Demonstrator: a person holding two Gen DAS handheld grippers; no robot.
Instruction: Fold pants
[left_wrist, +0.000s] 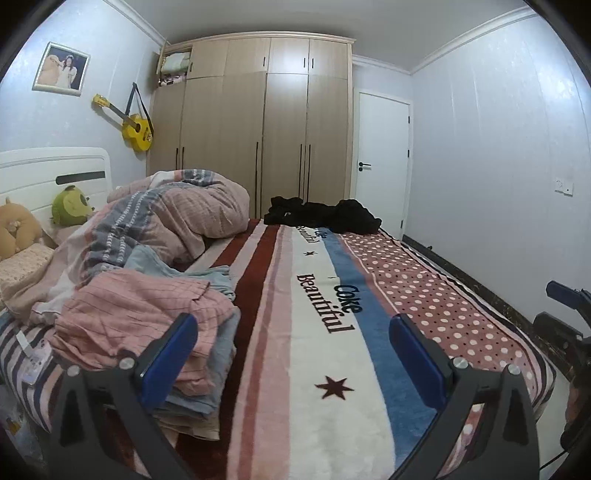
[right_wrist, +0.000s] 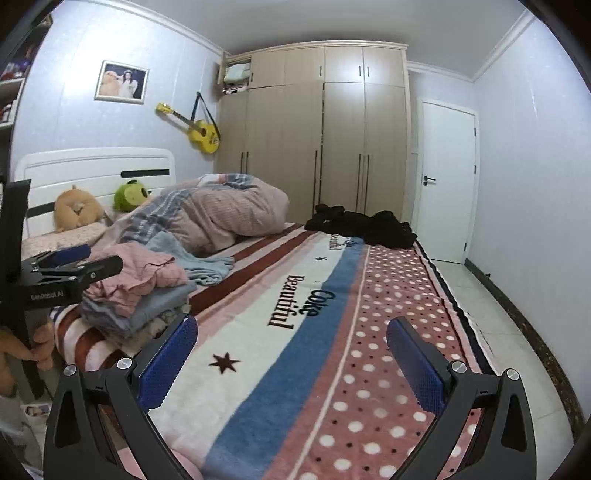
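Crumpled black pants (left_wrist: 325, 216) (right_wrist: 364, 227) lie in a heap at the far end of the bed, on a striped and dotted blanket (left_wrist: 332, 424) (right_wrist: 295, 387). A stack of folded clothes with a pink checked piece on top (left_wrist: 147, 325) (right_wrist: 140, 288) sits at the near left. My left gripper (left_wrist: 292, 322) is open above the near part of the blanket, just right of that stack, with nothing between its blue pads. My right gripper (right_wrist: 292, 323) is open too and empty, over the blue stripe and dotted part. Both are far from the black pants.
A rumpled pink and grey duvet (left_wrist: 177, 214) fills the left of the bed, with plush toys (right_wrist: 129, 195) at the white headboard (right_wrist: 96, 166). A wardrobe (left_wrist: 266, 129) and a white door (left_wrist: 382, 158) stand beyond. Tiled floor (right_wrist: 491, 314) runs along the bed's right side.
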